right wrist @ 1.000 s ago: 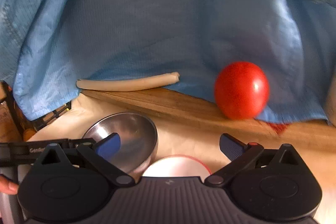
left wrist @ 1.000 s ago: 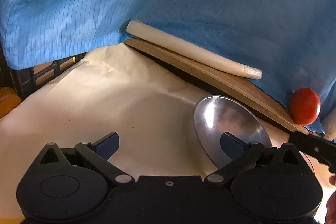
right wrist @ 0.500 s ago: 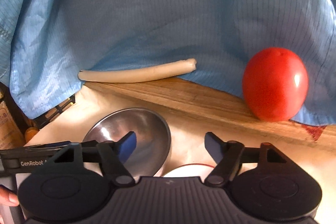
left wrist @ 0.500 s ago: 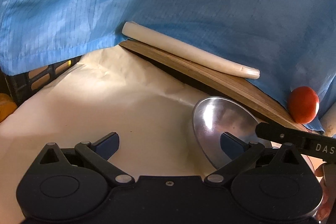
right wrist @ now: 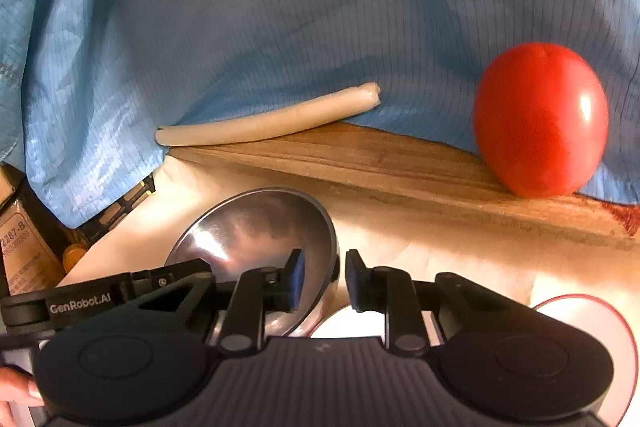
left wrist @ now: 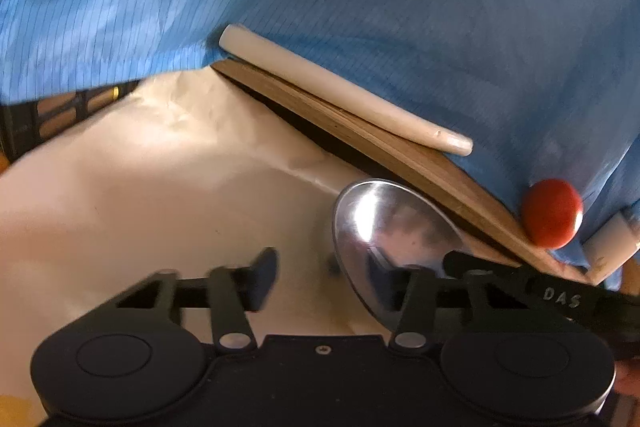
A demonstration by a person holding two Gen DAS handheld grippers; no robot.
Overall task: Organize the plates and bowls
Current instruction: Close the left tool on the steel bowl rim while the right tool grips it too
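A steel bowl [left wrist: 384, 227] lies tilted on the cream table cover; it also shows in the right wrist view [right wrist: 256, 227]. My left gripper [left wrist: 328, 279] straddles the bowl's near-left rim, its jaws partly closed with a gap between them. My right gripper [right wrist: 322, 277] has its jaws close together on either side of the bowl's right rim. A white plate with a red rim [right wrist: 592, 311] lies under the right gripper.
A wooden board [right wrist: 400, 163] crosses the back, with a red tomato [right wrist: 540, 119] and a pale long vegetable [right wrist: 264, 119] on it. Blue cloth [right wrist: 320, 7] hangs behind. A black crate [left wrist: 60, 107] stands at far left.
Both grippers' jaws have narrowed. The right gripper has moved left and closed in on the bowl's rim. The left gripper's jaws have come inward around the bowl's other edge.
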